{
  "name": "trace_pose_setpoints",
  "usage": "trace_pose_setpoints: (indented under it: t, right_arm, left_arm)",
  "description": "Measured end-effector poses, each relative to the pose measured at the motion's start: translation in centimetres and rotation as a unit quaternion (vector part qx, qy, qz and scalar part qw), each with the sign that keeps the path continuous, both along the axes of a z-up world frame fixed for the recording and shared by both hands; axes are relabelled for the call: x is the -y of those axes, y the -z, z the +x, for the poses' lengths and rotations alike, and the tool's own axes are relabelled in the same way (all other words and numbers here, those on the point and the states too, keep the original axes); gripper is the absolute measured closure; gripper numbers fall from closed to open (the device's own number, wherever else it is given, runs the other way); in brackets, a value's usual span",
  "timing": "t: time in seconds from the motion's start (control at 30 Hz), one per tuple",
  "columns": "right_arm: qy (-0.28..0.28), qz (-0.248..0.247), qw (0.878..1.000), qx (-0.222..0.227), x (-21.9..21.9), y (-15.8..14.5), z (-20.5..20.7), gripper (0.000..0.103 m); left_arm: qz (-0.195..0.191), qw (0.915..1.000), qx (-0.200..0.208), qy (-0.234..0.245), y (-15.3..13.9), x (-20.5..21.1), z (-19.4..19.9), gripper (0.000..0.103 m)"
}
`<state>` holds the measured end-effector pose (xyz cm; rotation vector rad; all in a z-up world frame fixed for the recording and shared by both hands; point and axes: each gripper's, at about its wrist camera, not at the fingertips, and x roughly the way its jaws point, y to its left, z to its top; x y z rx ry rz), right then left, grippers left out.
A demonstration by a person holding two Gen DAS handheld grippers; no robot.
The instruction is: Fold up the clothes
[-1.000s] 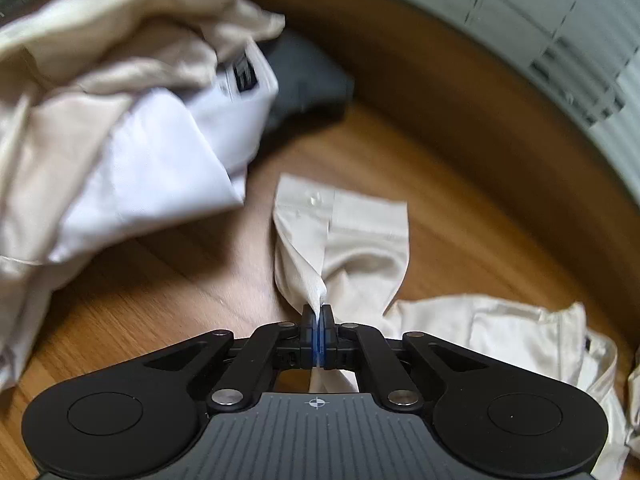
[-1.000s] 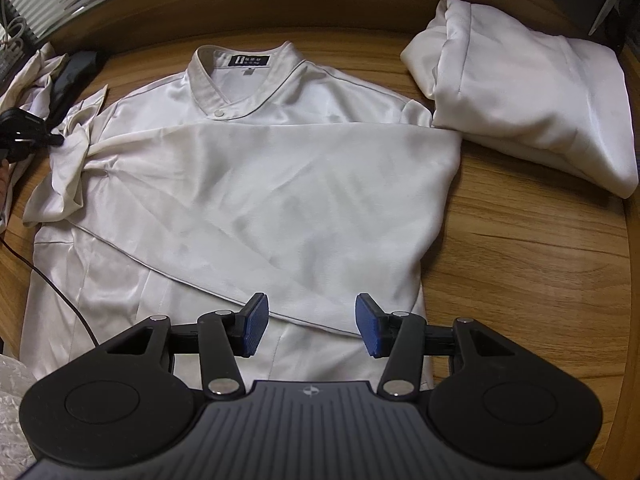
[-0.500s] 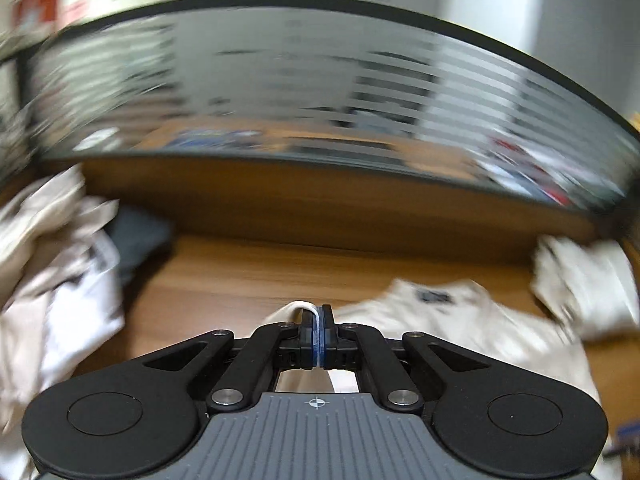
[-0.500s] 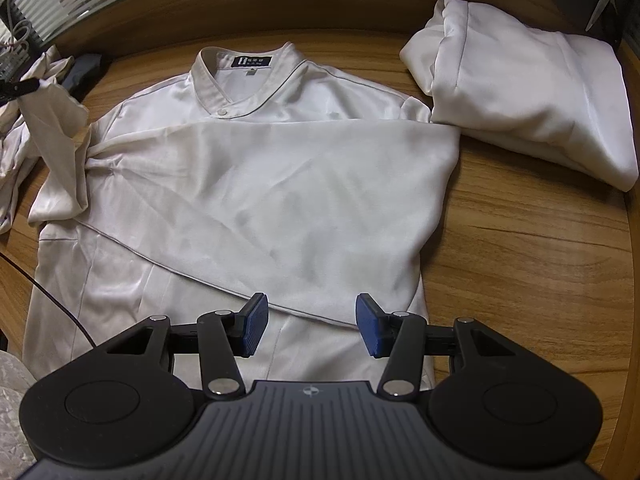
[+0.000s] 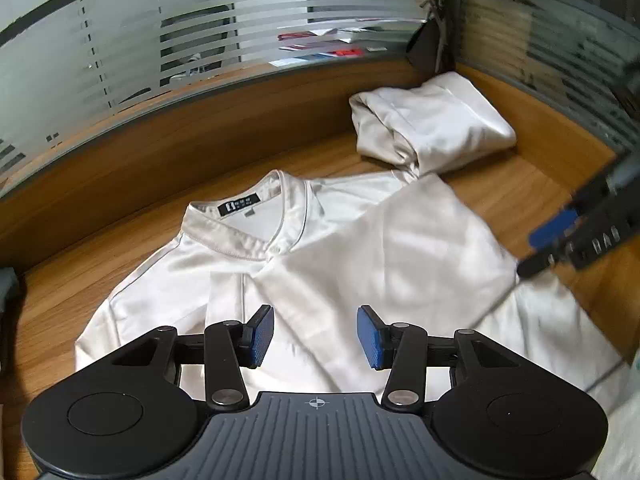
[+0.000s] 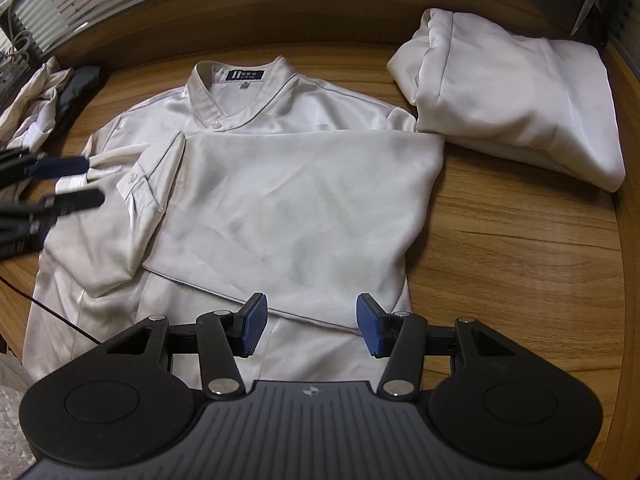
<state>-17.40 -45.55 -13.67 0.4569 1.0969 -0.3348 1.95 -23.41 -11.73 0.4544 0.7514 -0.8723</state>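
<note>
1. Though its jaws stand apart and empty, the left gripper (image 5: 316, 336) hovers over the cream shirt (image 5: 360, 264) on the wooden desk (image 5: 120, 248), collar at 11 o'clock; a folded garment (image 5: 432, 120) lies at 1 o'clock.
2. From the right wrist, the right gripper (image 6: 311, 329), jaws also apart, sits over the hem, with the shirt's long axis running toward 12 o'clock. The folded-in sleeve cuff (image 6: 150, 176) lies at 10 o'clock, nearer the left gripper.
</note>
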Motion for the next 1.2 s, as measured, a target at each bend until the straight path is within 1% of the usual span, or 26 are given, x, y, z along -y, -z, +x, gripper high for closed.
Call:
trace_pose_setpoints:
  t: [0.07, 0.13, 0.27, 0.47, 0.57, 0.63, 0.77, 0.87, 1.0, 1.13, 1.17, 1.2]
  right_arm:
    - [0.0, 0.004, 1.0, 0.004, 0.0, -0.1, 0.3, 0.048]
    - [-0.005, 0.008, 1.0, 0.011, -0.2, -0.3, 1.0, 0.048]
    - [-0.029, 0.02, 0.999, 0.025, -1.3, -0.7, 3.1, 0.047]
    - [-0.094, 0.043, 0.994, 0.035, -4.4, -0.5, 8.5, 0.047]
    - [-0.132, 0.054, 0.989, 0.038, -6.5, -0.3, 12.0, 0.046]
    - [-0.16, 0.052, 0.985, 0.038, -7.9, 0.0, 14.4, 0.045]
    - [-0.215, 0.035, 0.976, 0.017, -10.6, 1.4, 19.0, 0.045]
    - [-0.243, 0.024, 0.97, -0.002, -11.9, 2.4, 22.2, 0.041]
    - [-0.262, 0.008, 0.965, -0.023, -12.9, 3.8, 25.4, 0.04]
    - [-0.273, -0.011, 0.961, -0.04, -13.6, 4.9, 26.7, 0.041]
    - [-0.277, -0.014, 0.96, -0.041, -13.8, 5.1, 26.6, 0.049]
    - [-0.281, -0.017, 0.959, -0.042, -13.9, 5.3, 26.6, 0.069]
  left_arm:
    - [0.005, 0.9999, 0.001, -0.014, 0.0, -1.4, 0.0, 0.053]
    - [0.012, 0.9994, 0.003, -0.031, 0.0, -2.7, 0.2, 0.05]
    - [0.031, 0.9968, -0.004, -0.073, 0.9, -5.4, 1.0, 0.05]
    - [0.053, 0.9909, -0.018, -0.123, 2.0, -9.3, 1.5, 0.049]
    - [0.05, 0.9868, -0.028, -0.152, 2.6, -11.0, 1.7, 0.049]
    - [0.049, 0.9836, -0.028, -0.171, 3.0, -12.2, 1.8, 0.049]
    - [0.051, 0.9743, -0.034, -0.217, 3.6, -14.6, 2.6, 0.049]
    - [0.053, 0.9673, -0.036, -0.245, 3.9, -16.5, 3.3, 0.049]
    - [0.054, 0.9596, -0.041, -0.273, 4.2, -18.7, 4.4, 0.049]
    - [0.061, 0.9552, -0.038, -0.287, 4.3, -20.1, 5.4, 0.048]
    - [0.063, 0.9543, -0.037, -0.29, 4.4, -20.3, 5.6, 0.046]
    - [0.063, 0.954, -0.037, -0.291, 4.4, -20.6, 5.9, 0.046]
